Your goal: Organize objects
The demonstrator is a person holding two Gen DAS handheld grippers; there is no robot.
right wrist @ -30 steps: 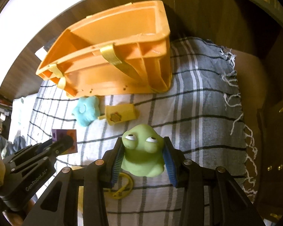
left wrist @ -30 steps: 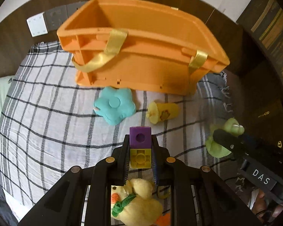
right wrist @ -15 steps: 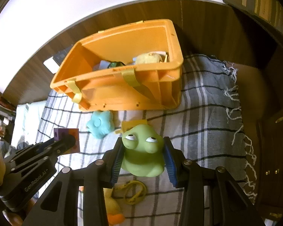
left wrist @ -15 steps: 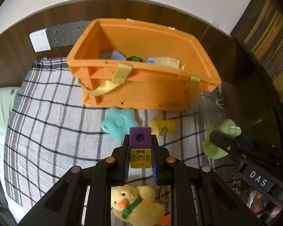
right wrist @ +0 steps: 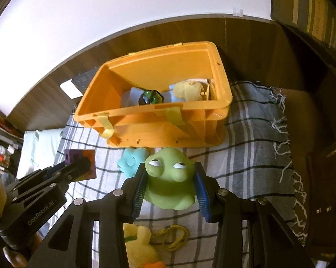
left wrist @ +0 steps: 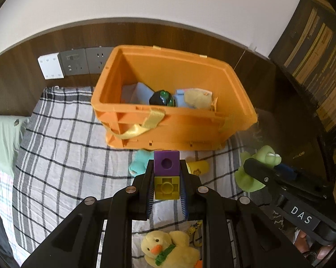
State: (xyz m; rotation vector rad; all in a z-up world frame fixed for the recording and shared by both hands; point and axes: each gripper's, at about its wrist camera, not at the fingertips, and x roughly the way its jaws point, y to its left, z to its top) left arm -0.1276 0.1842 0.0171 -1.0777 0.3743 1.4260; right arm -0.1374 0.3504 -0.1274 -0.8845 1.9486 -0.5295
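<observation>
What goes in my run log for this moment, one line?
left gripper: holds block | right gripper: holds green frog | crate: ahead

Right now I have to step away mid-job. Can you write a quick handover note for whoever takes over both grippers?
Left gripper: shut on the toy block, purple over yellow, held above the blanket.
Right gripper: shut on the green frog, also off the blanket.
Orange bin: ahead of both grippers, open, already holding a dark green toy, a yellow soft toy and some pale blue items.
Left to do: drop block and frog into the bin, then collect the blue flower, yellow tube, plush duck and yellow cord, all lying on the blanket.
</observation>
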